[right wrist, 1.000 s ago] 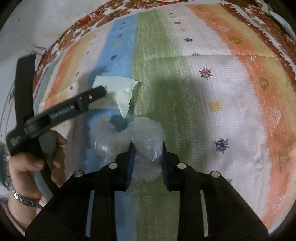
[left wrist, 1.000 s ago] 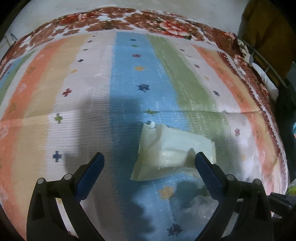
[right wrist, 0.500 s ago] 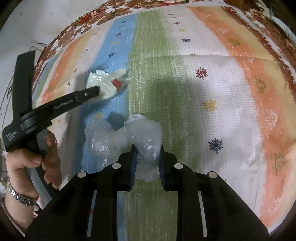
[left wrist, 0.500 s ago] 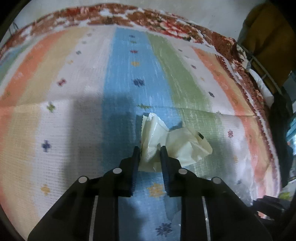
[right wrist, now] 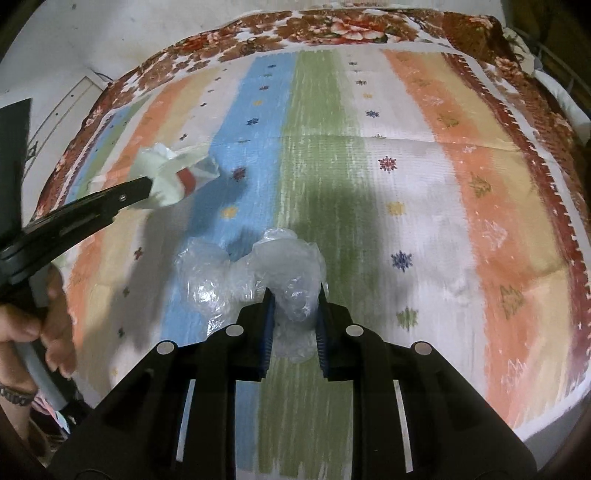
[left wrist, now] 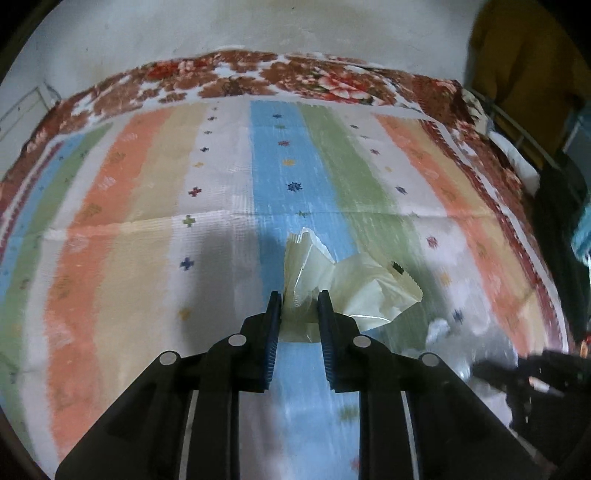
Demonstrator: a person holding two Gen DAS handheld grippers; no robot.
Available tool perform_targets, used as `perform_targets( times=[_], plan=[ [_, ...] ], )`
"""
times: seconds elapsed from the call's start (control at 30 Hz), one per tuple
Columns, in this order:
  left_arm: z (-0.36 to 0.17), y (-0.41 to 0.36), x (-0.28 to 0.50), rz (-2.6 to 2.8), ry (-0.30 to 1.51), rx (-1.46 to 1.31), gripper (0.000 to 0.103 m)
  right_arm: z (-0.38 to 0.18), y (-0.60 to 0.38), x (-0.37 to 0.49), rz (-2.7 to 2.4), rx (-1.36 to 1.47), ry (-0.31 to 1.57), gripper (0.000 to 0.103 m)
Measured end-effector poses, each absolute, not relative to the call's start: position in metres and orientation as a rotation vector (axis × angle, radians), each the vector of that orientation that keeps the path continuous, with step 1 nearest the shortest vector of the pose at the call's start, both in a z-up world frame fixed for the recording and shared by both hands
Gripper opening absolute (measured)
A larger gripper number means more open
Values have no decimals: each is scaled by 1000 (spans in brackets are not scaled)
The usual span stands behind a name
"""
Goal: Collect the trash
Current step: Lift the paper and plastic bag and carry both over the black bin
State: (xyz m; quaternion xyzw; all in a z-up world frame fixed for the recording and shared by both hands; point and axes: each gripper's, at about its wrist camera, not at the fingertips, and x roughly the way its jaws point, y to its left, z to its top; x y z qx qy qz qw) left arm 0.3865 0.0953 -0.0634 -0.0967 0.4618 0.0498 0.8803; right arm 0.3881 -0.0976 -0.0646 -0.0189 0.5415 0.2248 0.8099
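A striped bedcover (left wrist: 155, 206) in blue, green, orange, cream and white bands, dotted with small star and cross motifs, spans both views; a floral border (left wrist: 240, 74) in red and brown runs along its far edge against a pale wall (left wrist: 221, 26). In the right wrist view, my right gripper (right wrist: 294, 295) has its jaws drawn in on a crumpled clear plastic bag (right wrist: 291, 258), which bulges beyond the fingertips and trails a second lobe to the left, over the meeting of the blue and green stripes. In the left wrist view, my left gripper (left wrist: 300, 297) is closed on the near end of a pale cream wrapper (left wrist: 354, 288); the wrapper fans out far and right of the jaws, with a serrated edge at its right corner. Seen from the right wrist, that same wrapper (right wrist: 173, 173) shows a red patch and is raised above the cover, casting a shadow on the blue stripe, at the tip of the left tool at far left. My left hand (right wrist: 26, 325) grips that tool's handle at the near left edge.
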Motion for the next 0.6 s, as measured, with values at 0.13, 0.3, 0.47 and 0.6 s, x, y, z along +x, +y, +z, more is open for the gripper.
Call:
perform_targets(
  times=[0.13,0.3,0.47,0.6],
  plan=[
    [-43,93,350,95,953,-205,20,-49,-107,368,493,-27,1143,18],
    [-27,85,315,98,956,-201,20,-33,-121,341,494,-18,1122,18],
    [-13,82,283,72,930,-253,20,-21,-130,320,485,-40,1097,18],
    [-14,85,269,82,943,-287,20,-20,-136,312,466,-49,1090,18]
  ],
)
